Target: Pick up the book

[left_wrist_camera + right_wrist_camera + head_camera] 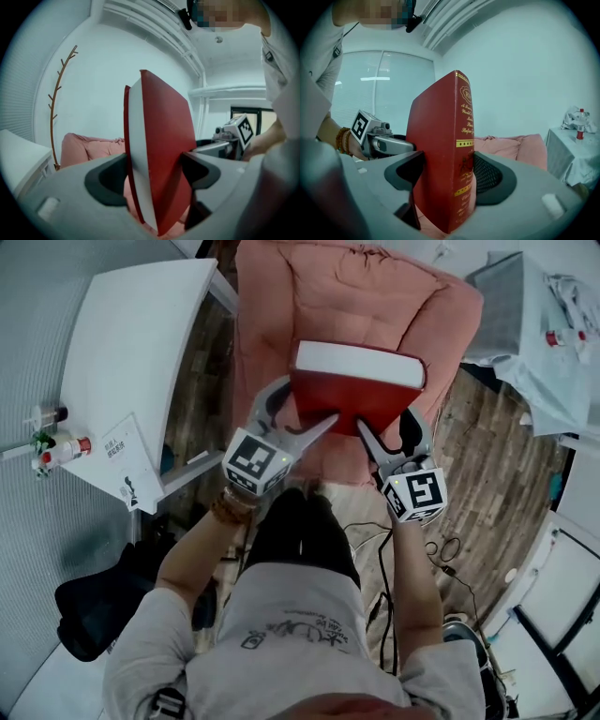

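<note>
Left gripper [314, 409] and right gripper [386, 424] jaws clamp the book [356, 367].

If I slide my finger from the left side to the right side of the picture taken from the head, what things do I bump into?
Little bottles → white table → left tongs → red book → right tongs → cloth-covered table.
</note>
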Action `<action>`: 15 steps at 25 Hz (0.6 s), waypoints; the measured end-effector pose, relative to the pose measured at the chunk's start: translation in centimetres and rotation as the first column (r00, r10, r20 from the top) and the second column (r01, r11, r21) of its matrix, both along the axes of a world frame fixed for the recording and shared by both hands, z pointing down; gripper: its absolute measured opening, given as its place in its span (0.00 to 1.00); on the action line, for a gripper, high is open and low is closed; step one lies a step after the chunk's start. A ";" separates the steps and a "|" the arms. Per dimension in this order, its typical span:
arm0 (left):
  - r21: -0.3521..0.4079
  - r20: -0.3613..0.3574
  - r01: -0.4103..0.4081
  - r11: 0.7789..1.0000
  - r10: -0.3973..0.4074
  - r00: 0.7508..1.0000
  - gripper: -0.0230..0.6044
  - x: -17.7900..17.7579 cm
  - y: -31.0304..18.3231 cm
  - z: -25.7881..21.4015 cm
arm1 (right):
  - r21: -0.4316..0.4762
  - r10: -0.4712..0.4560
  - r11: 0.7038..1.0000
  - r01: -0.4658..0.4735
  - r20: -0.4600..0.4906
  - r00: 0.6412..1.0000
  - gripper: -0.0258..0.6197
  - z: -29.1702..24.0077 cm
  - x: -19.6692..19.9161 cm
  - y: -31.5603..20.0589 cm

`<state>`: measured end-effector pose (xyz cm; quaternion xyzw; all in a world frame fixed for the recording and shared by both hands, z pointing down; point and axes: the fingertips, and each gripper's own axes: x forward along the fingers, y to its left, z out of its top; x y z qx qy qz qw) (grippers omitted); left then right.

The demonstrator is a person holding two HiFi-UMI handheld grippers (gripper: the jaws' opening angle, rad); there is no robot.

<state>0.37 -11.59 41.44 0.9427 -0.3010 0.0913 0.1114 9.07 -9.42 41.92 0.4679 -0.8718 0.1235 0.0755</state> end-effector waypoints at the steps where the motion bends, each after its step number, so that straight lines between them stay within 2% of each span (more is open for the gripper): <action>1: 0.011 -0.003 0.001 1.000 -0.001 1.000 0.61 -0.1 0.4 -1.3 | 0.010 -0.001 1.000 0.001 0.000 1.000 0.56 -1.2 -0.1 0.4; 7: 0.080 -0.015 0.005 0.997 -0.003 1.000 0.61 -0.9 3.1 -9.0 | 0.070 0.000 0.998 0.000 -0.004 1.000 0.56 -8.7 -0.9 3.1; 15: 0.132 -0.020 -0.002 0.991 0.004 1.000 0.61 -1.7 7.5 -16.6 | 0.121 0.011 0.993 -0.008 -0.021 1.000 0.56 -16.2 -1.9 7.5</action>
